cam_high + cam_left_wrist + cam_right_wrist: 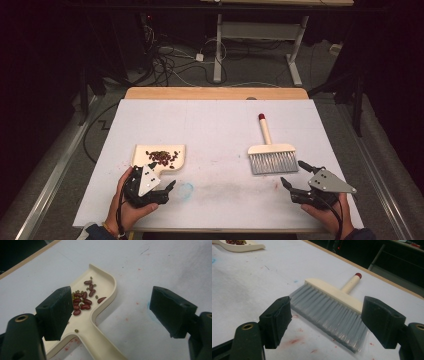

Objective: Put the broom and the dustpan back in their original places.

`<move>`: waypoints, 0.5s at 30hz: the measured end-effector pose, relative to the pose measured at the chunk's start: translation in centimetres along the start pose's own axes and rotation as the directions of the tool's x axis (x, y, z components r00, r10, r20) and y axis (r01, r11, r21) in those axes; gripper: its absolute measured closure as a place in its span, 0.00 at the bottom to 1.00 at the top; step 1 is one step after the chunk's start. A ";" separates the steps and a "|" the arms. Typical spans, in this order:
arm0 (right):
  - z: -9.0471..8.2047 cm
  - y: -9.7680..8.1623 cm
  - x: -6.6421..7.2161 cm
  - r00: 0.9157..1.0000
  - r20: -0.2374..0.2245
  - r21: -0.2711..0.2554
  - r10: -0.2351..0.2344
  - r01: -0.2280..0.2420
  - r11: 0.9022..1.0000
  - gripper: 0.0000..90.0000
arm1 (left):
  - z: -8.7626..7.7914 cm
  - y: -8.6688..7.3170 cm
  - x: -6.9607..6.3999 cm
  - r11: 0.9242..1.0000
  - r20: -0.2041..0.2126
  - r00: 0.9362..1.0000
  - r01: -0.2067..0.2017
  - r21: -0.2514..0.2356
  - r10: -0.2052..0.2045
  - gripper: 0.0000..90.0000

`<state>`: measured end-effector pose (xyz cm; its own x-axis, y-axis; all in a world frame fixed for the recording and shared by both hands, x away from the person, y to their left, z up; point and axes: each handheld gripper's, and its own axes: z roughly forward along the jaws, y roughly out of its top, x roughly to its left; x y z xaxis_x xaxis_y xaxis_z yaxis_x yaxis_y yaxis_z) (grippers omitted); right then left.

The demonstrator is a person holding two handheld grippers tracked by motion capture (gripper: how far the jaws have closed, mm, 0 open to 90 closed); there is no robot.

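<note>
Surface: white sheet [215, 135] over a wooden table [215, 93], wood edge showing at 12 o'clock; faint red and blue stains near 6 o'clock.
Room: dark; grey floor with cables [165, 60] and a second table's white legs [218, 47] beyond.
Dustpan [167, 152]: cream, at 9 o'clock, holding red beans [83, 301] and small green ones.
Brush [271, 150]: at 3 o'clock, grey bristles toward the person, red-tipped handle pointing to 12.
Left gripper [159, 189]: jaws spread, empty, at the dustpan's handle.
Right gripper [300, 177]: jaws spread, empty, just short of the bristles.

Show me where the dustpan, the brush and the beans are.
dustpan [106, 277], left gripper view, on its raised cream rim.
brush [272, 148], high view, on the cream head above the grey bristles.
beans [83, 301], left gripper view, on the red cluster inside the pan.
</note>
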<state>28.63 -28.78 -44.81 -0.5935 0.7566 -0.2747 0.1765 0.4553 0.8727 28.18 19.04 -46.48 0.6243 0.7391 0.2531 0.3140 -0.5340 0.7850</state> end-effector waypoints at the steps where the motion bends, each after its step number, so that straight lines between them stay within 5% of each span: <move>1: 0.0 0.0 0.0 1.000 0.005 0.004 -0.003 0.003 1.000 0.28 | 0.0 0.0 -0.1 1.000 0.006 1.000 0.004 0.006 -0.004 0.21; 15: -0.3 0.2 0.1 1.000 0.017 -0.019 -0.002 0.002 1.000 0.28 | 0.1 0.1 -0.1 1.000 0.007 1.000 0.003 0.009 -0.003 0.21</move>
<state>28.42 -28.76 -44.49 -0.5806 0.7635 -0.2827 0.1608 0.4480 0.8795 28.18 18.86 -46.52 0.6281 0.7380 0.2468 0.3222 -0.5354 0.7807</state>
